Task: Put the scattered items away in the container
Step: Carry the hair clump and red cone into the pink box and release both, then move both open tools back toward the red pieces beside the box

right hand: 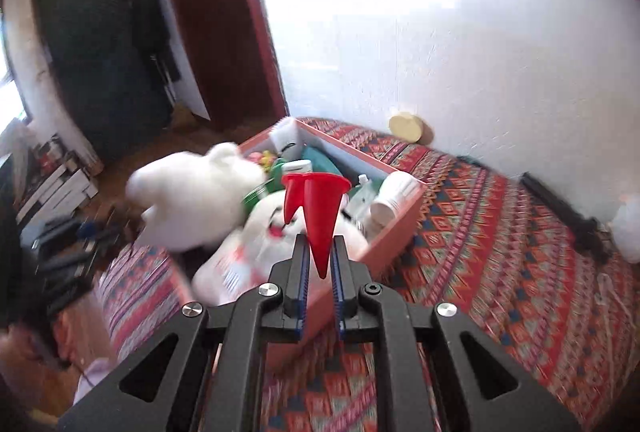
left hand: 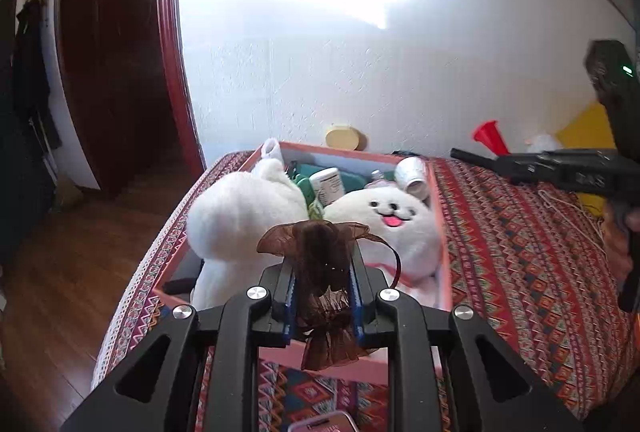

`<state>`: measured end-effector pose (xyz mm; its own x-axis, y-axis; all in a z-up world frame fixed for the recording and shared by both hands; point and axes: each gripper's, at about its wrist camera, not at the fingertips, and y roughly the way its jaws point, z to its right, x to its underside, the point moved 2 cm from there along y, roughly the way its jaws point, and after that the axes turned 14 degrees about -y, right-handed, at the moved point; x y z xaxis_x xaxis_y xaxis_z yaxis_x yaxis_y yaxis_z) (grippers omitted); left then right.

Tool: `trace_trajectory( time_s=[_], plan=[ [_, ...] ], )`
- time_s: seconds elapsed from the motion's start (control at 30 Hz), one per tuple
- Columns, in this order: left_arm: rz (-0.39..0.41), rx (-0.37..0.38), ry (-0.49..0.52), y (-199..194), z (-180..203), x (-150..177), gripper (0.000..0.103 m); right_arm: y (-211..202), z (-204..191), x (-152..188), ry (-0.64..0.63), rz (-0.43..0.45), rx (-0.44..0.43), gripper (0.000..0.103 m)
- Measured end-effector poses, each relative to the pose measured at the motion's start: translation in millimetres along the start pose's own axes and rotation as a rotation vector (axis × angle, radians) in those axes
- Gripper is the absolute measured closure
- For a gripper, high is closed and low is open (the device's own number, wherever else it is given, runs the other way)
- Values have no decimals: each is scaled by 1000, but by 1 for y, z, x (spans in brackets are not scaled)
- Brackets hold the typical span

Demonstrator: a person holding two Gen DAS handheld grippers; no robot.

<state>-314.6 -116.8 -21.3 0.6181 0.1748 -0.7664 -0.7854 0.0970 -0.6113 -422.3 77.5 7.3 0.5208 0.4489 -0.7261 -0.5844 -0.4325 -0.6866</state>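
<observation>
Left claw (left hand: 322, 268) grips a brown organza pouch (left hand: 322, 272) above the pink box (left hand: 442, 232).

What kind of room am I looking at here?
Most likely a bedroom in a home. A bed covered with a patterned spread stands against a white wall, a pink box on it holds white plush toys, and a dark wooden door opens over a wood floor.

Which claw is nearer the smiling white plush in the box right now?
Left, as far as I can judge. The left claw, gripping a brown mesh pouch, sits right before the smiling plush. The right claw, holding a red cone, looks slightly farther back.
</observation>
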Motion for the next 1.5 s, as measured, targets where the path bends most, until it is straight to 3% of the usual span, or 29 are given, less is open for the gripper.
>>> trace_trajectory(
  time_s=[0.07,0.13,0.17,0.2,0.27,0.3,0.33,0.5,0.67,1.0,1.1,1.17,1.3,1.4,1.5],
  plan=[
    [1,-12,-10,20,-7,-4,82,41,11,-15,-7,-21,30,93],
    [-18,1,-38,35,-14,-8,65,67,15,-24,-29,-50,91,89],
    [-10,-4,-48,36,-15,-9,48,80,19,-28,-29,-65,115,86],
    [15,-13,-57,34,-15,-12,33,85,23,-29,-15,-61,117,78],
    [81,-38,-56,23,-13,-13,17,82,28,-28,23,-25,111,52],
    [114,-57,-42,16,-9,-14,16,76,29,-28,33,0,120,30],
    [142,-72,-22,8,-3,-13,16,66,29,-25,41,30,134,21],
    [205,-103,73,-40,38,1,16,-6,24,8,64,111,115,21],
    [273,-82,151,-99,86,25,16,-89,22,57,121,151,100,20],
    [260,7,257,-162,178,73,16,-219,27,162,209,169,171,17],
    [147,54,144,-147,200,104,16,-247,36,191,241,180,197,17],
    [103,32,39,-124,214,140,16,-258,42,206,258,178,209,17],
    [74,-105,-74,-47,243,182,16,-267,58,236,293,135,216,17],
    [-20,-210,-182,29,248,178,16,-262,69,252,310,73,224,17],
    [-41,-357,-332,94,225,157,16,-255,81,261,321,31,220,17]
  ],
)
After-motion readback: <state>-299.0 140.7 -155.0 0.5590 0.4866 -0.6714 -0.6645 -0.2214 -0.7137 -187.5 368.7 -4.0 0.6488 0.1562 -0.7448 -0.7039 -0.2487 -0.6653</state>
